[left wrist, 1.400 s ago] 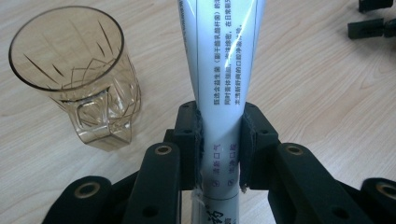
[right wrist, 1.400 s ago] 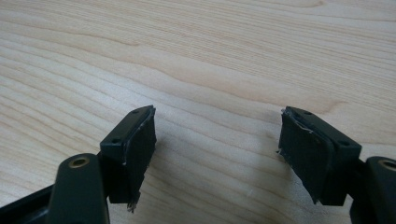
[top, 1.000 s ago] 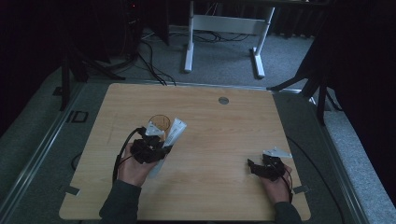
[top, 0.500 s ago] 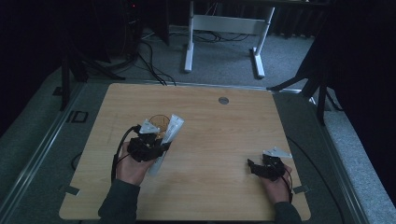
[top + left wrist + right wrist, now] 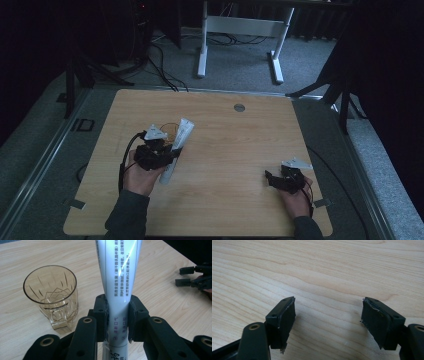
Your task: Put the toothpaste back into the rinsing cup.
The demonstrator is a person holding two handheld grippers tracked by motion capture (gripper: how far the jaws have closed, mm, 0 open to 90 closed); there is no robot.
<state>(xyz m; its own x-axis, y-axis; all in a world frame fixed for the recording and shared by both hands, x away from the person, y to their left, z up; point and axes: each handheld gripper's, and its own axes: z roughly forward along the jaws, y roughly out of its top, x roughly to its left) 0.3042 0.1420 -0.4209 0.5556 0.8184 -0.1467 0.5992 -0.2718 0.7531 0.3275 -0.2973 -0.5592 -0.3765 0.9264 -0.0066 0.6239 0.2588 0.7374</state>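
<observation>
Just left of the left gripper [image 5: 117, 322] stands a glass cup [image 5: 51, 296], easy to break. Its jaws squeeze the white tube [image 5: 120, 277] near the bottom; soft and light, it could slip. Far right, the right gripper [image 5: 328, 322] hangs wide and holds nothing.

On my feed, my left hand-held gripper [image 5: 172, 155] is a matte black assembly with a pale grey three-cornered plate on top and a black cable looping off behind it. Up close its arms show round brass-coloured eyelets, and small screw holes dot the blocky jaw heads, whose dark pads look frayed at the edges. My right hand-held gripper [image 5: 270, 178] is built the same: black body, grey plate, thin cable trailing back, worn pads with ragged pale trim. I see dark long sleeves covering both forearms.
</observation>
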